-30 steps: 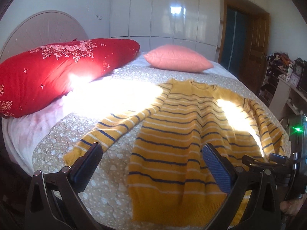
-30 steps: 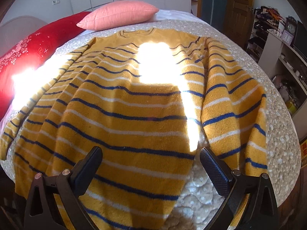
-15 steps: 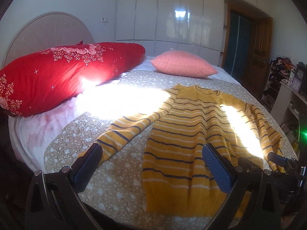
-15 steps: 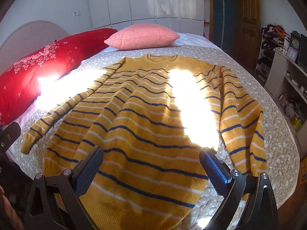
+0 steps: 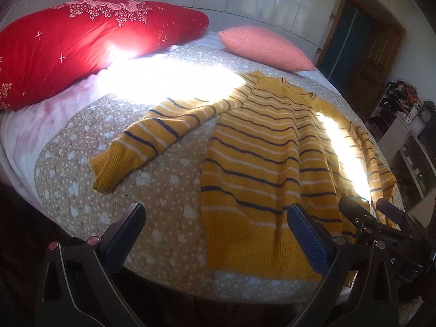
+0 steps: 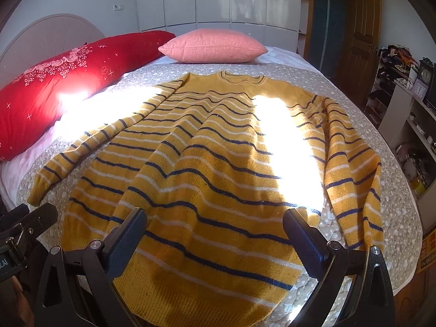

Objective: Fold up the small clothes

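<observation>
I hold both claws spread wide, gripping nothing: left claw (image 5: 216, 230) over the bed's (image 5: 169, 193) near edge beside the sweater (image 5: 261, 163), right claw (image 6: 215, 230) above its hem. The sweater lies flat, collar toward the 2 pillows.

Bed (image 6: 340, 103), dotted quilt: striped yellow sweater (image 6: 207, 163) spread flat; red pillow (image 6: 68, 81), pink pillow (image 6: 212, 46) at head.
</observation>
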`<state>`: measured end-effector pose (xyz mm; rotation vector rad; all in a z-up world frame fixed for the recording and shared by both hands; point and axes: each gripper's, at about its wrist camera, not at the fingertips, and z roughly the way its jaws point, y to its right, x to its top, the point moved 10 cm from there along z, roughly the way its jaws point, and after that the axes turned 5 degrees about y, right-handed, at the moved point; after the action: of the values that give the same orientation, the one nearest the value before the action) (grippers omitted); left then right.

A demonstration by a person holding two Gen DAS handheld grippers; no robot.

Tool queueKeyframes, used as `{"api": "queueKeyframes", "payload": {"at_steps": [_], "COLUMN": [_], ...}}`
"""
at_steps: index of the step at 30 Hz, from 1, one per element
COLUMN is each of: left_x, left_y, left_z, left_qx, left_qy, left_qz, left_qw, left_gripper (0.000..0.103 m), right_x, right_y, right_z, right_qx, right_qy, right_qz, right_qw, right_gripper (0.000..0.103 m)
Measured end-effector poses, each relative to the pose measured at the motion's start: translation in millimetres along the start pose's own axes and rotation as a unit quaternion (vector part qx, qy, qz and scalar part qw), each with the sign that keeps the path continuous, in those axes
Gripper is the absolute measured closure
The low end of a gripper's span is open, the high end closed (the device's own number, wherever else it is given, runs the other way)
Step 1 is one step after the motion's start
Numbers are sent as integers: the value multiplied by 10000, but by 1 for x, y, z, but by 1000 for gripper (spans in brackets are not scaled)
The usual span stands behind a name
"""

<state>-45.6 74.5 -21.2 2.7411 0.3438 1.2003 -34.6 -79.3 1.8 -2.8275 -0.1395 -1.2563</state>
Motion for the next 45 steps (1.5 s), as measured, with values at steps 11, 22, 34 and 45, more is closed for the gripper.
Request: {"api": "queueKeyframes", "payload": {"at_steps": [11, 22, 34, 45], "left_x": [-12, -44, -43, -41], "left_y": [10, 25, 27, 52], "left_z": [8, 31, 26, 10], "left_qx": [-187, -268, -184, 88], "left_qy": [-327, -1034, -969, -767], "left_qz": [27, 387, 469, 1154], "left_qw": [9993, 9935, 9940, 9903], "left_gripper": [0, 0, 0, 0], "right_x": [-17, -39, -47, -16], "right_y": [5, 24, 24, 25], "right_z": [16, 33, 41, -5], "right_qx": [-101, -85, 247, 548], "right_qy": [-332, -603, -758, 10], "right_qz": [-37, 256, 405, -49], "right_qw": [9994, 9978, 9960, 9985], "right_gripper": [2, 0, 0, 17]}}
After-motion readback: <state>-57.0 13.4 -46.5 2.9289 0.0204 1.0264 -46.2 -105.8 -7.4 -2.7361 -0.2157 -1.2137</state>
